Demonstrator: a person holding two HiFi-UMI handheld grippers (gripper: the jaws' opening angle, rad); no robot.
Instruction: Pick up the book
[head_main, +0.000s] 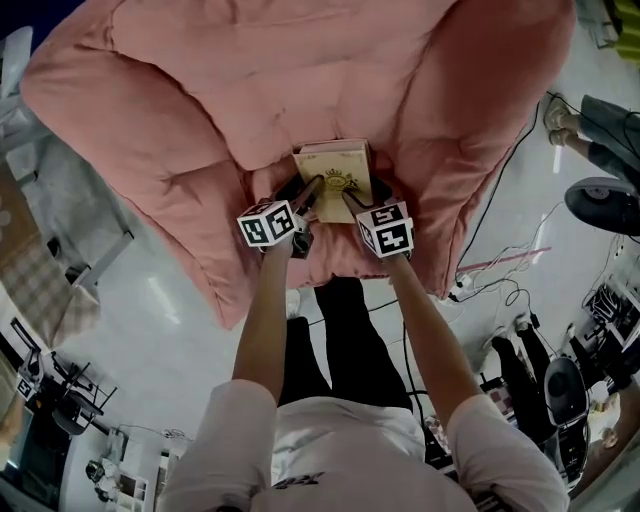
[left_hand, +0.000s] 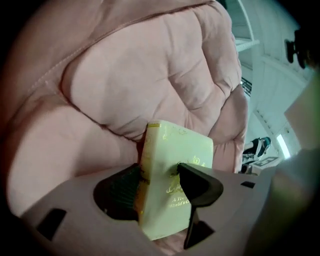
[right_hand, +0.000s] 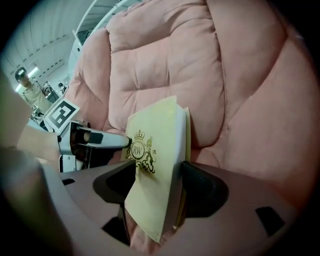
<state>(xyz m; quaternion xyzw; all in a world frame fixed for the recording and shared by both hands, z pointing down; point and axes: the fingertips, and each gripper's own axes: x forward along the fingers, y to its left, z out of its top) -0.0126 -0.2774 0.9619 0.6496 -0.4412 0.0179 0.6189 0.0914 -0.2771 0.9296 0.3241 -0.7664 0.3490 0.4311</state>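
Note:
A cream book (head_main: 336, 178) with a gold crest lies on the seat of a pink cushioned armchair (head_main: 300, 80), close to the backrest. My left gripper (head_main: 306, 196) reaches its left side, and in the left gripper view the book (left_hand: 175, 150) sits between the jaws of that gripper (left_hand: 159, 172), spine toward the left jaw. My right gripper (head_main: 352, 202) is at the right side. In the right gripper view the book (right_hand: 155, 140) stands between this gripper's (right_hand: 159, 170) wide jaws, page edges toward the right jaw. Both grippers are open around the book.
The armchair's padded arms rise on both sides of the seat. On the pale floor to the right lie cables and a power strip (head_main: 462, 286). Another person's legs (head_main: 600, 130) show at the far right. Equipment stands at the lower right (head_main: 570, 390).

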